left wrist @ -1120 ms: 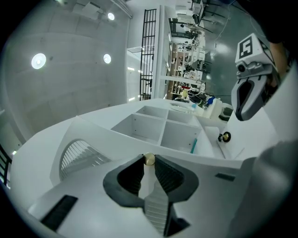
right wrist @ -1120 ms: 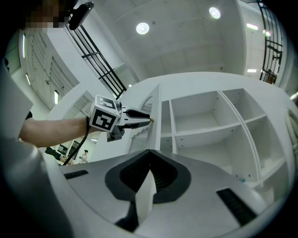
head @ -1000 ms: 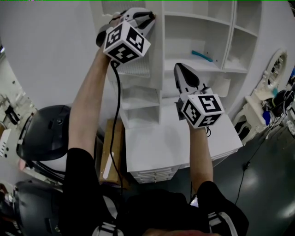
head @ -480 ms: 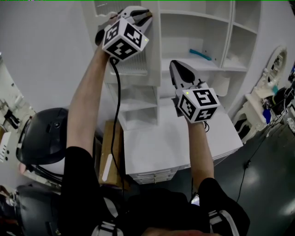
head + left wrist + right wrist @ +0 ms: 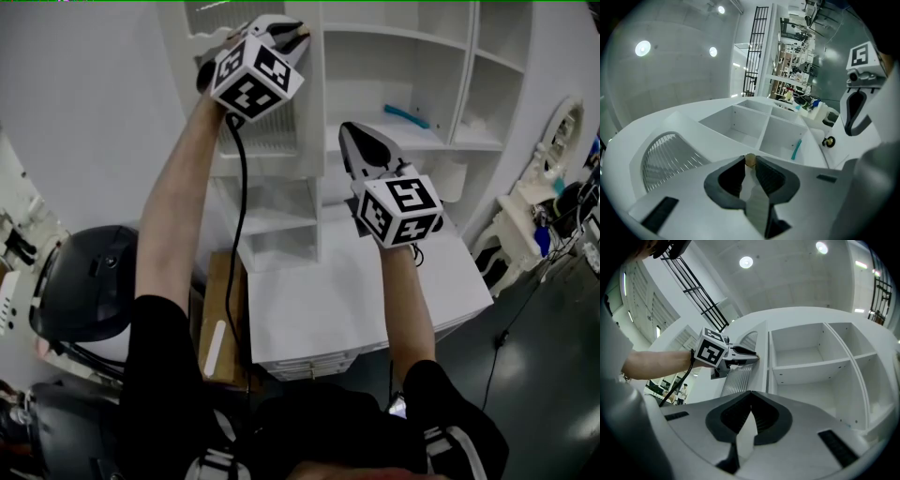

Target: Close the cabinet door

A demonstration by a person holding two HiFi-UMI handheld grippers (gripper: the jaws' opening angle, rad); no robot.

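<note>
**Head view:** the cabinet (image 5: 394, 66) is white with open shelves and fills 12 to 2 o'clock. The louvred door (image 5: 279, 131) stands ajar at 11–12, on the left side of the shelves. The left gripper (image 5: 302, 36) is up at 12 with its tips at the door's free edge. The right gripper (image 5: 345, 131) is at 1 o'clock just off centre, pointing up at the shelves and clear of the door. A teal stick (image 5: 410, 114) lies on a shelf at 1–2. The desk (image 5: 375, 300) is under the cabinet at 5.

**Left gripper view:** the left gripper (image 5: 750, 161) is at 6 o'clock. Its jaws are narrow and clamped on a small brass-coloured knob (image 5: 750, 160) right at the tips. They have just been closing, with the knob between them. The door (image 5: 670, 157) shows its louvres at 8 o'clock. Open compartments sit at 12–1, with the teal stick (image 5: 796, 149) in one at 4. The right gripper (image 5: 855, 112) is at 3.

**Right gripper view:** the right gripper (image 5: 750, 393) is at 6 o'clock. Its jaws are closed tip to tip with nothing between them. The left gripper (image 5: 756, 357) is just left of centre at 9–10, tips against the door edge. The door (image 5: 735, 380) louvres are directly below it. Empty shelves run from 1 to 3.
</note>
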